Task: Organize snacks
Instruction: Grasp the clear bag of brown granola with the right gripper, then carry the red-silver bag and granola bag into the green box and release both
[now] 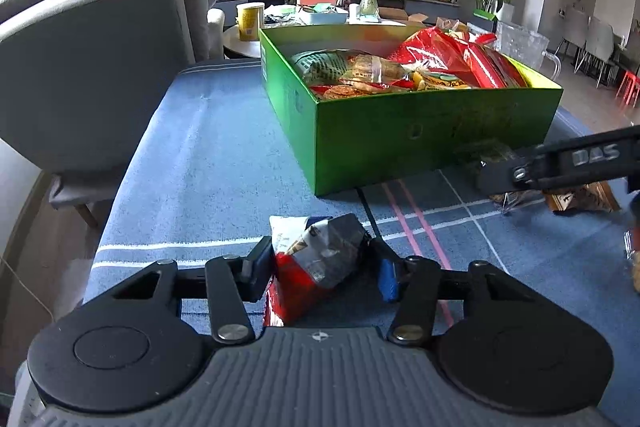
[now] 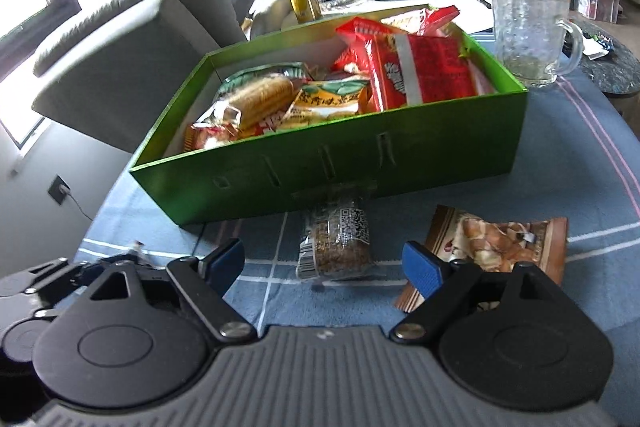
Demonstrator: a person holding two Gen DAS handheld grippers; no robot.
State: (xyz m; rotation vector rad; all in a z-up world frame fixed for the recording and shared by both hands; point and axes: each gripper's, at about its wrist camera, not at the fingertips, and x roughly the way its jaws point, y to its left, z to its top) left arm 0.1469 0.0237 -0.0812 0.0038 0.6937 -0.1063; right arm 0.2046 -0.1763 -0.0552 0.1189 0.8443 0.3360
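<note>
Left wrist view: my left gripper [image 1: 320,269] had its blue pads pressed on a crumpled red-and-silver snack packet [image 1: 316,263] low over the blue striped cloth [image 1: 208,163]. The green box [image 1: 420,135] sat farther off and to the right, already holding a red bag [image 1: 452,59] and biscuit packs [image 1: 360,71]. To do this well, I judged I should keep the squeeze gentle, lift clear of the near wall, and let go over the emptier left part of the box. My right gripper [image 1: 532,173] cut in from the right edge, hiding much of the snack beneath it; I couldn't read the print on my own packet.

Right wrist view: my right gripper [image 2: 324,267] stood with its fingers wide and empty, straddling a dark seeded snack bar [image 2: 338,243] that lay on the cloth just in front of the box [image 2: 360,167]. A brown nut packet [image 2: 504,243] lay to the right, its near corner covered by my right finger. I reckoned I should centre on the bar before closing so the brown packet wasn't pinched too. A glass mug [image 2: 528,27] stood beyond the box's right corner. The bar's far end was lost in shadow against the box wall, and my left gripper [image 2: 100,263] was only a blurred sliver at the near left.
</note>
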